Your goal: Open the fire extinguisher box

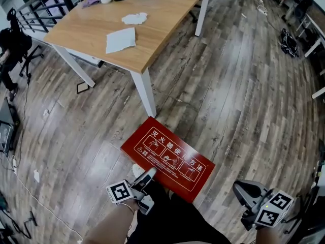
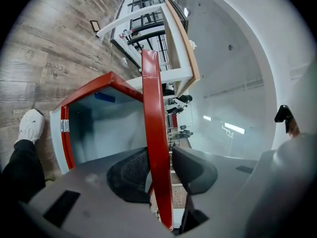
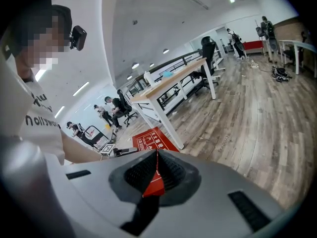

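Observation:
The fire extinguisher box has a red lid (image 1: 167, 159) with white pictograms and lies on the wood floor just in front of me. My left gripper (image 1: 150, 174) is at the lid's near left edge. In the left gripper view the lid's red rim (image 2: 153, 133) runs upright between the two pads, and my left gripper (image 2: 161, 175) is shut on it. The lid stands raised off the box, showing the pale interior (image 2: 104, 128) and a hinge (image 2: 64, 126). My right gripper (image 1: 242, 189) hangs well to the right of the box; its pads (image 3: 143, 171) meet, with nothing held.
A wooden table (image 1: 157, 39) with papers stands beyond the box, its white leg (image 1: 144, 93) close to the lid's far corner. My white shoe (image 2: 29, 125) and dark trouser leg are beside the box. A person and chair (image 1: 12, 44) are at far left.

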{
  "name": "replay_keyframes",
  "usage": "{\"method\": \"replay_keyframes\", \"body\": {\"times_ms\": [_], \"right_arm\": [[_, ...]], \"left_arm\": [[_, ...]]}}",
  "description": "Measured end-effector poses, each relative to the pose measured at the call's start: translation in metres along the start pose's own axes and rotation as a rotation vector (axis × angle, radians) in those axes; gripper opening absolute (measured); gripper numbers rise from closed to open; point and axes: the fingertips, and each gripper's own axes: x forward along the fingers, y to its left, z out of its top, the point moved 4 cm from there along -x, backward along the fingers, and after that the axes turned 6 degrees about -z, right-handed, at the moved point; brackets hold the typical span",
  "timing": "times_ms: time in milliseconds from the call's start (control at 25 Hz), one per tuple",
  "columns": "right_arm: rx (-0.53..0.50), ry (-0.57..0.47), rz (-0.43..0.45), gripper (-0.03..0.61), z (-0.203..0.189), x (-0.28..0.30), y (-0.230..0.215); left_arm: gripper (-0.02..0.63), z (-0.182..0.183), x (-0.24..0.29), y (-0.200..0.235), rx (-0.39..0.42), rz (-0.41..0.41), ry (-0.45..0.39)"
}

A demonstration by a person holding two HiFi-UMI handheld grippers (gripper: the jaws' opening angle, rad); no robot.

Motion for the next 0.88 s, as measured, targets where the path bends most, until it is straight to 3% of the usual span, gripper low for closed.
{"method": "replay_keyframes", "body": {"times_ms": [320, 520, 760, 880], "right_arm": [[0.004, -0.059, -0.017, 0.011, 0.021, -0.016, 0.008], [0.02, -0.112, -0.039, 0.011, 0.037, -0.026, 0.011], [0.068, -0.17, -0.065, 0.011, 0.047, -0.038, 0.015], [0.094, -0.21, -0.074, 0.011, 0.055, -0.044, 0.017]], "left_arm": [[0.089, 0.005, 0.033, -0.048, 0.058, -0.12, 0.06], [0.091, 0.009, 0.058, -0.072, 0.038, -0.131, 0.101], [0.095, 0.012, 0.07, -0.082, 0.052, -0.029, 0.119], [0.092, 0.015, 0.07, -0.08, 0.041, 0.102, 0.082]]}}
